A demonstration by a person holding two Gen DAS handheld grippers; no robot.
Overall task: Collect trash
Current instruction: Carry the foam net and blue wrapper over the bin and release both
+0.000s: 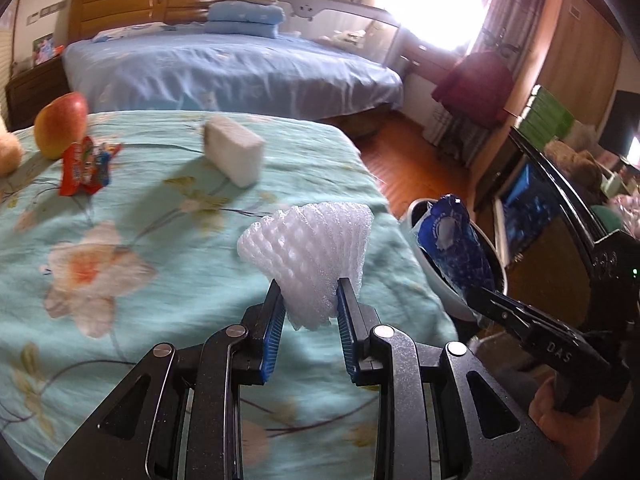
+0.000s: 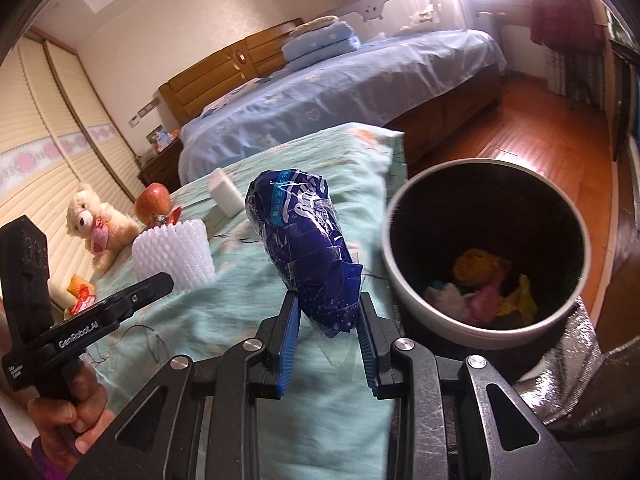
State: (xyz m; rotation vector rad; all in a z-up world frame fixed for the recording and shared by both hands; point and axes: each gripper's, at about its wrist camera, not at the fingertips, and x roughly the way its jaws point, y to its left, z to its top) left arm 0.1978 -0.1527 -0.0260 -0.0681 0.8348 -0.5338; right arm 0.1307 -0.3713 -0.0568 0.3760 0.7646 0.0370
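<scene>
Left gripper (image 1: 310, 300), jaws pinching white foam fruit net (image 1: 308, 248), and right gripper (image 2: 328, 316), jaws pinching crumpled blue plastic wrapper (image 2: 308, 248), above floral-sheeted desk (image 1: 120, 248); right, trash bin (image 2: 420, 316); farther left, white block (image 1: 234, 150), red wrapper (image 1: 86, 166), apple (image 1: 60, 124).

Foam net (image 1: 308, 256) white, mesh-patterned. Wrapper (image 2: 308, 248) dark blue, white print, teal stripe. Bin (image 2: 486, 334) grey outside, black inside, with yellow, pink and white scraps. Cloth (image 1: 160, 240) pale teal, peach-white flowers. Apple (image 1: 60, 124) red-yellow. Packet (image 1: 86, 166) red. Block (image 1: 234, 150) white. Bear (image 2: 94, 220) tan. Pads (image 1: 272, 336) blue.
</scene>
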